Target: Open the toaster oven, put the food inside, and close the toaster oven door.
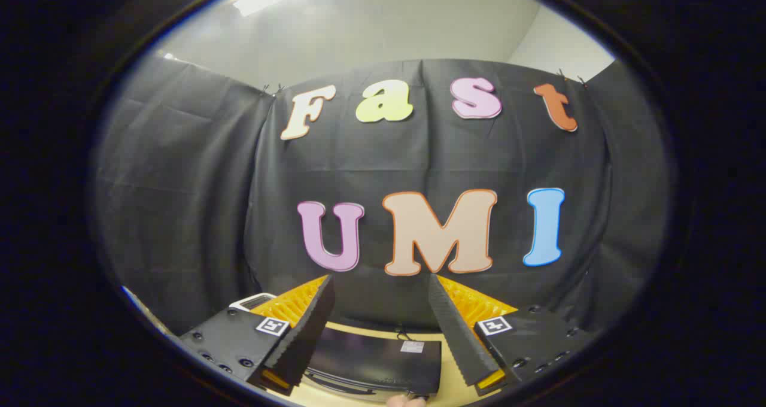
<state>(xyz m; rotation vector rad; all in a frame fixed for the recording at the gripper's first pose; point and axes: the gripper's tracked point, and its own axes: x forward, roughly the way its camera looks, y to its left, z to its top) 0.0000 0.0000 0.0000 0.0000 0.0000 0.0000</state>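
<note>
A: Where's the black box-shaped toaster oven (374, 359)?

B: Low between the jaws of the gripper (381, 287), on the pale wooden counter (452, 389). Its long axis runs crosswise to the fingers, and its dark handle bar (341, 385) sits along the edge nearest the gripper.

A: Anything near the oven?

B: A white handle-like object (252, 301) peeks out left of it, beside the left finger. Behind the oven hangs the black cloth wall (179, 215).

A: And the gripper?

B: Raised above the oven, pointing at the wall, jaws apart, holding nothing.
</note>
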